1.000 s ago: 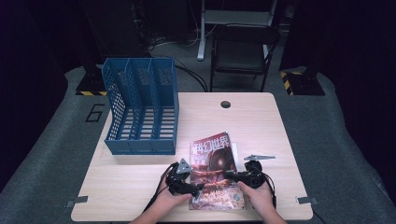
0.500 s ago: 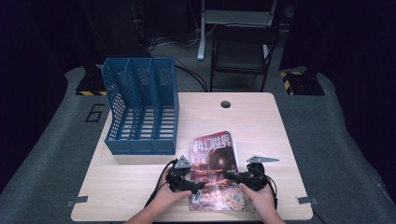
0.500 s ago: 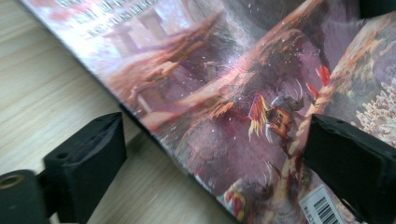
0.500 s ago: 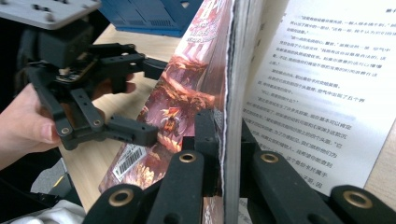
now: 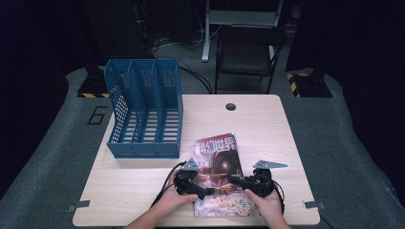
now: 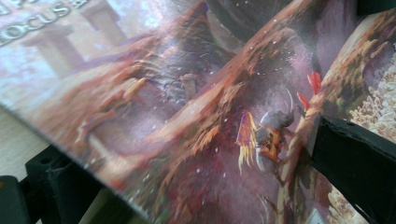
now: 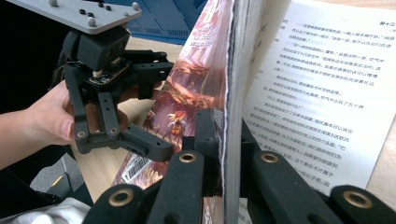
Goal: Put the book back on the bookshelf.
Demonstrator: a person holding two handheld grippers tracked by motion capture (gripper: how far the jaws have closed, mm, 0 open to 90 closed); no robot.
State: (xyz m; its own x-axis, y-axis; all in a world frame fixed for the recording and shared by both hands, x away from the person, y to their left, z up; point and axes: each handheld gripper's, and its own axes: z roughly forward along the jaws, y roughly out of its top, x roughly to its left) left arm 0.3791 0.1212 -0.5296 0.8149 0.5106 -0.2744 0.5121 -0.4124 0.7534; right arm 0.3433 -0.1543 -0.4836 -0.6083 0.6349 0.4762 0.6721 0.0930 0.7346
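— Where's the magazine (image 5: 219, 174) from above?

— Flat on the desk (image 5: 267, 124), near its front edge, right of the blue file rack (image 5: 143, 112). My left gripper (image 5: 203, 192) and right gripper (image 5: 237, 180) meet over its cover.

— Your left view?

— Fingers (image 6: 355, 163) just spread, cover edge between them, not pressed.

— Right view?

— Fingers (image 7: 205, 135) pinch the cover and front pages, lifted off the text page. I judge I'm opening it; next, swing that bundle over.

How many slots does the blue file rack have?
3, side by side in the rack at the table's far left: left slot, middle, right. All look empty.
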